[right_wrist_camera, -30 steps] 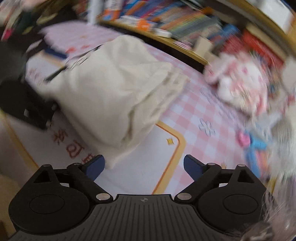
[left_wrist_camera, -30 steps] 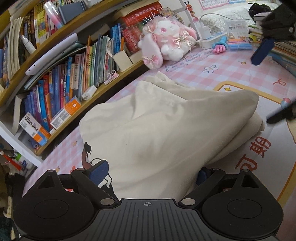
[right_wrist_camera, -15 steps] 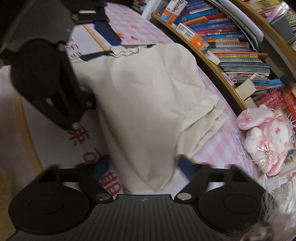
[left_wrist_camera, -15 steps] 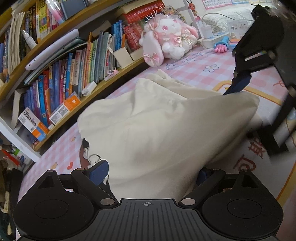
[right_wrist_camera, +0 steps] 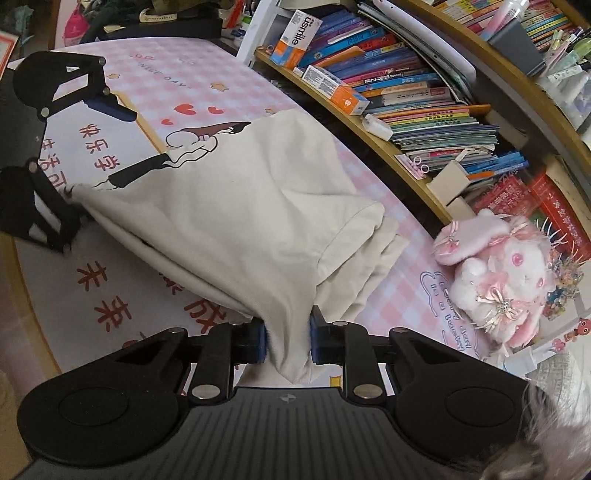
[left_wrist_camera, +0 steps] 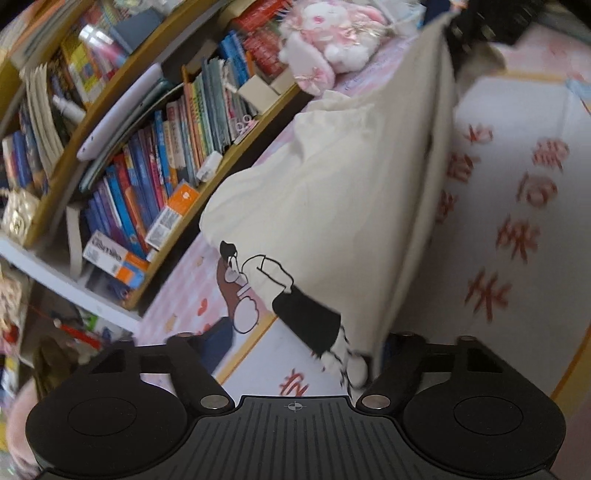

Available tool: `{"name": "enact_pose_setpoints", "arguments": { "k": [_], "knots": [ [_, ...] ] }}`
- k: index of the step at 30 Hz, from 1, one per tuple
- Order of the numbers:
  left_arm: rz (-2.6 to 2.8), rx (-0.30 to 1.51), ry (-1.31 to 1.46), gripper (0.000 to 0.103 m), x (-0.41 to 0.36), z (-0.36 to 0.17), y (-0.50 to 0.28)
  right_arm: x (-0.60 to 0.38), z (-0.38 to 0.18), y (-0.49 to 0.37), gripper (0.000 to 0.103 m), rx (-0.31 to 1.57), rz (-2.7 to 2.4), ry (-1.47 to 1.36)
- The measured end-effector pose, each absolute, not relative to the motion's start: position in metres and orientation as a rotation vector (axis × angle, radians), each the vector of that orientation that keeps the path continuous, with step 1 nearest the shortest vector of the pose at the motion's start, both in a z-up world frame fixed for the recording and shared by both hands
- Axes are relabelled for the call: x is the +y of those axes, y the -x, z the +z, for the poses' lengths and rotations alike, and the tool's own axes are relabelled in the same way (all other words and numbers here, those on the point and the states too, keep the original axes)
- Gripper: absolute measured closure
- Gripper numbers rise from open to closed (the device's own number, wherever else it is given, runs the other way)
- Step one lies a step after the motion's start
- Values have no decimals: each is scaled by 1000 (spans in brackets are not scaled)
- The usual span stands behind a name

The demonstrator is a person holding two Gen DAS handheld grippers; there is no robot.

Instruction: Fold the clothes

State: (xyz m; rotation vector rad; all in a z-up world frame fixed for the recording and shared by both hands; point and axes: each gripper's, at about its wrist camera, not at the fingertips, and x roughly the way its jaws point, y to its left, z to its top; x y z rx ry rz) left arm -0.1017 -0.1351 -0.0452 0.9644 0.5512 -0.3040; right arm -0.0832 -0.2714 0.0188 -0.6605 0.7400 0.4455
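Note:
A cream shirt [left_wrist_camera: 332, 192] with a cartoon figure printed on it lies on the pink checked mat [left_wrist_camera: 524, 155]. In the right wrist view my right gripper [right_wrist_camera: 288, 338] is shut on a bunched corner of the shirt [right_wrist_camera: 240, 206]. From there one edge runs taut to my left gripper [right_wrist_camera: 101, 155] at the far left. The left gripper [left_wrist_camera: 301, 345] stands wide open, with the printed hem lying across its gap. That hem rests against its right finger, which is mostly hidden. The right gripper [left_wrist_camera: 480, 26] shows dark at the top right, holding the raised corner.
A curved wooden bookshelf [right_wrist_camera: 424, 122] packed with books runs along the far side of the mat. A pink plush rabbit [right_wrist_camera: 509, 273] sits beside the shirt's loose end, and it also shows as the plush rabbit [left_wrist_camera: 332, 37] at the top. The mat [right_wrist_camera: 110, 310] carries red characters.
My right gripper has gone from open beside the shirt to shut on its corner and has lifted it. The shirt's edge is now taut, and its printed side has come into the left wrist view.

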Motion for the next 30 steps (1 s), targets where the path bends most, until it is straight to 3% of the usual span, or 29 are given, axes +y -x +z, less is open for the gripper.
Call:
{"name": "enact_pose_setpoints", "arguments": {
  "k": [1, 3, 5, 9, 18, 30],
  "knots": [
    [-313, 540, -989, 54, -135, -47, 104, -271, 19, 84, 84, 741, 450, 661],
    [-334, 514, -1040, 82, -137, -52, 110, -270, 18, 86, 84, 744, 459, 662],
    [-373, 506, -1078, 94, -140, -56, 116, -268, 16, 88, 84, 748, 467, 663],
    [-455, 521, -1092, 96, -141, -52, 124, -269, 13, 90, 85, 763, 468, 674],
    [-661, 640, -923, 97, -124, 26, 143, -288, 43, 123, 88, 921, 705, 538],
    [-710, 686, -650, 96, -118, 98, 120, -323, 110, 140, 88, 853, 763, 309]
  ]
}}
